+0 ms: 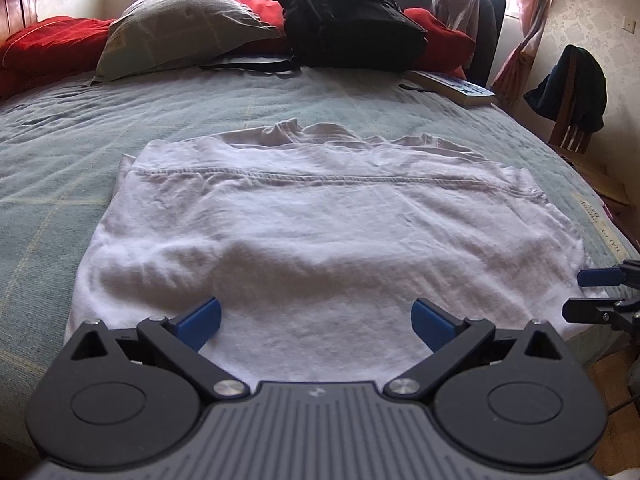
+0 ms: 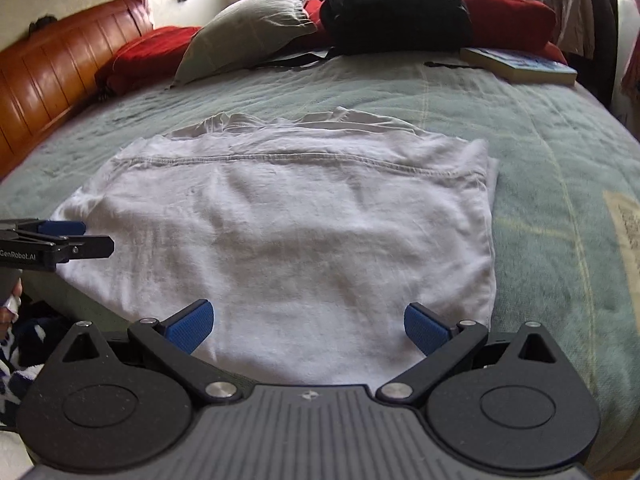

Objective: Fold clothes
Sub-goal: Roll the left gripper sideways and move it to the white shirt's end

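Grippers, left (image 1: 316, 322) and right (image 2: 309, 326), both spread wide and empty, hover at the near edge of one white T-shirt (image 1: 312, 232), part-folded on the green bedspread (image 1: 60, 152); judged light, limp, non-slippery, best pinched at near-edge corners; count: two grippers, one garment.

the words "genrobot.ai" stand in white on the black side of the left gripper (image 2: 60, 236), seen left of the right gripper's jaws. a pale strip (image 2: 628, 236) on the bed cover, right of those jaws, carries dark print too blurred to read. no other writing is legible.
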`<control>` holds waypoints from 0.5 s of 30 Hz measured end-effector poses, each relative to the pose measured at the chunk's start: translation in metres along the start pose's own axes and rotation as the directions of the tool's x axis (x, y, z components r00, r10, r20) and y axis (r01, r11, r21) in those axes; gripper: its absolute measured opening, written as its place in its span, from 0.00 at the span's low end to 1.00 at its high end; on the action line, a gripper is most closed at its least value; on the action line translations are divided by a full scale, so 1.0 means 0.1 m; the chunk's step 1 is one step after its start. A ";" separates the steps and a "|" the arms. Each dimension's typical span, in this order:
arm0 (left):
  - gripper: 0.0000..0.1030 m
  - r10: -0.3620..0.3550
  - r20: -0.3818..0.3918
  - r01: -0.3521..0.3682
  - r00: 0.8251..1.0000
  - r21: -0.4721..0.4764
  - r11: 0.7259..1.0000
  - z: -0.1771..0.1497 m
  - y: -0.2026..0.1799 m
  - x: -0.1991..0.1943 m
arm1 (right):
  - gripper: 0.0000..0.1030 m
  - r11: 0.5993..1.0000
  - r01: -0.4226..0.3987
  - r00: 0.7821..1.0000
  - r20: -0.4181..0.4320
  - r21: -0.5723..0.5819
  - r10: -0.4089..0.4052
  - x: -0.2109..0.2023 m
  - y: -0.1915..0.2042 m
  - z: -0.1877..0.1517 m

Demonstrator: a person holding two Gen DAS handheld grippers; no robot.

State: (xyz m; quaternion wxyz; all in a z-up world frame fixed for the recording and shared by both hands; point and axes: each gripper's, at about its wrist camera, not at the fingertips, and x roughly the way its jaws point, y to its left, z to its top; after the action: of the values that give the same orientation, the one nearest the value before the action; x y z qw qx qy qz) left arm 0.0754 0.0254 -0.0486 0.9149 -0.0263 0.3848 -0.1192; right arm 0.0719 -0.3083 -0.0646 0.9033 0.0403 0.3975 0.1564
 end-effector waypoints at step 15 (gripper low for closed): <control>0.99 -0.065 0.014 0.065 0.998 0.010 0.998 0.36 -0.02 0.29 | 1.00 0.995 -0.094 0.990 0.106 0.044 0.089 -0.17 -0.13 -0.09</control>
State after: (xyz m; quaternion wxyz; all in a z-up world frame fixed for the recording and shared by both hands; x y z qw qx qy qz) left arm 0.1206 0.0150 -0.0435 0.9133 -0.0355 0.3768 -0.1505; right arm 0.0579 -0.3263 -0.0612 0.9133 0.0886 0.3516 0.1856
